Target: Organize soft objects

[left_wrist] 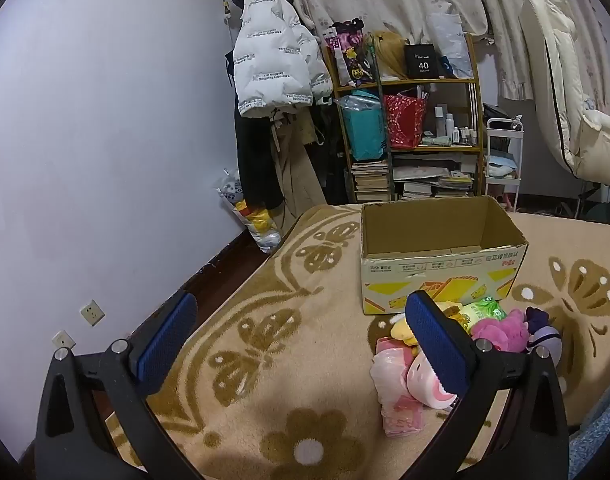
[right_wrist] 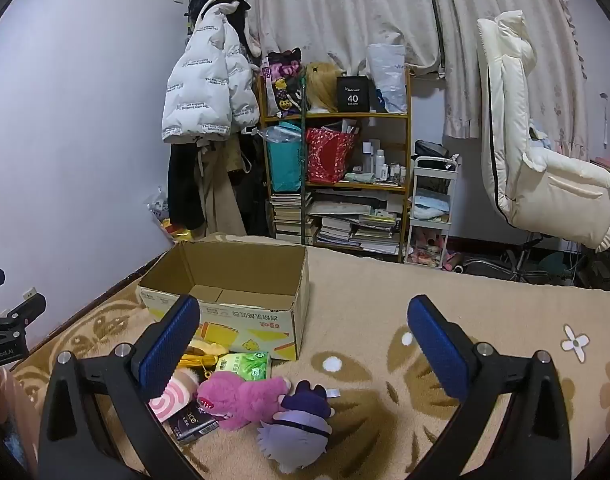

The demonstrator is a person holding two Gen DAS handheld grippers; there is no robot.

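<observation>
An open, empty cardboard box [left_wrist: 441,258] [right_wrist: 233,300] stands on the patterned blanket. In front of it lies a pile of soft things: a pink plush [left_wrist: 501,330] [right_wrist: 241,396], a purple plush doll [left_wrist: 545,332] [right_wrist: 301,424], a green tissue pack [left_wrist: 485,312] [right_wrist: 245,366], a yellow plush [left_wrist: 403,330] [right_wrist: 203,350], a pink swirl toy [left_wrist: 425,384] [right_wrist: 171,398] and a pink packet [left_wrist: 397,396]. My left gripper [left_wrist: 301,340] is open and empty, left of the pile. My right gripper [right_wrist: 305,344] is open and empty above the pile.
The bed's blanket [right_wrist: 385,320] ends at a dark floor strip by the white wall [left_wrist: 85,160]. Beyond stand a cluttered shelf [right_wrist: 337,172], hanging coats [right_wrist: 209,88], a white cart [right_wrist: 431,208] and a cream chair [right_wrist: 537,152]. A dark packet [right_wrist: 193,424] lies by the pile.
</observation>
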